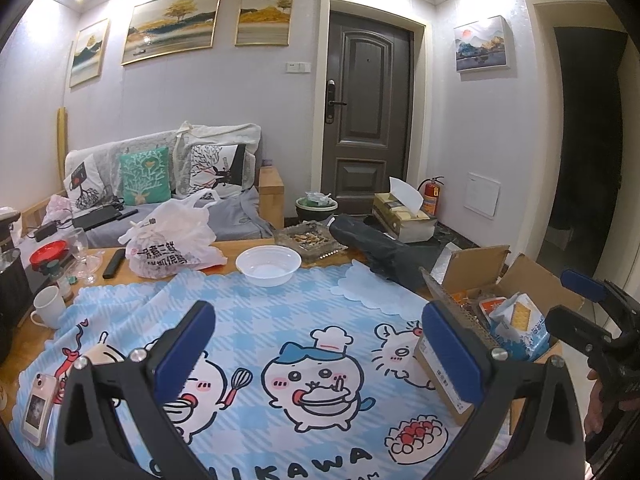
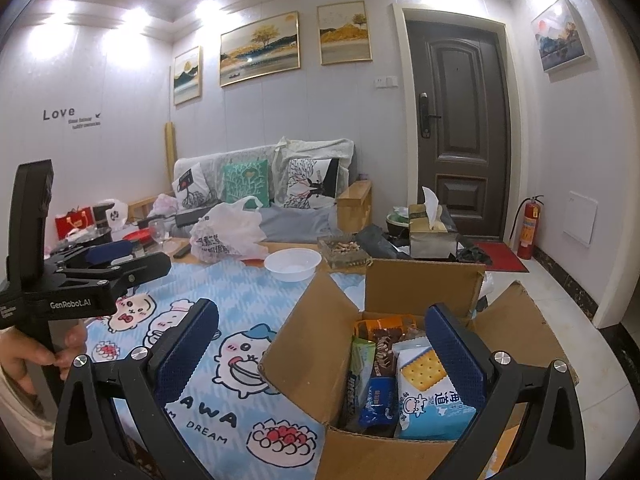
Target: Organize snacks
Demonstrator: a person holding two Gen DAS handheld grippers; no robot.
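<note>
Ahead of my right jaws I count one open cardboard box, and standing in it are at least five snack packets: one blue-and-white cracker bag, one dark blue packet, one brown chocolate bar, one green packet and one orange one behind them; more may be hidden. Beyond my left jaws I count one white bowl, one white plastic bag, one glass ashtray, one remote, one wine glass and one white mug, with one phone just left of them. Farther off there are three cushions on one sofa, four framed pictures, one tissue box, one fire extinguisher and one door.
</note>
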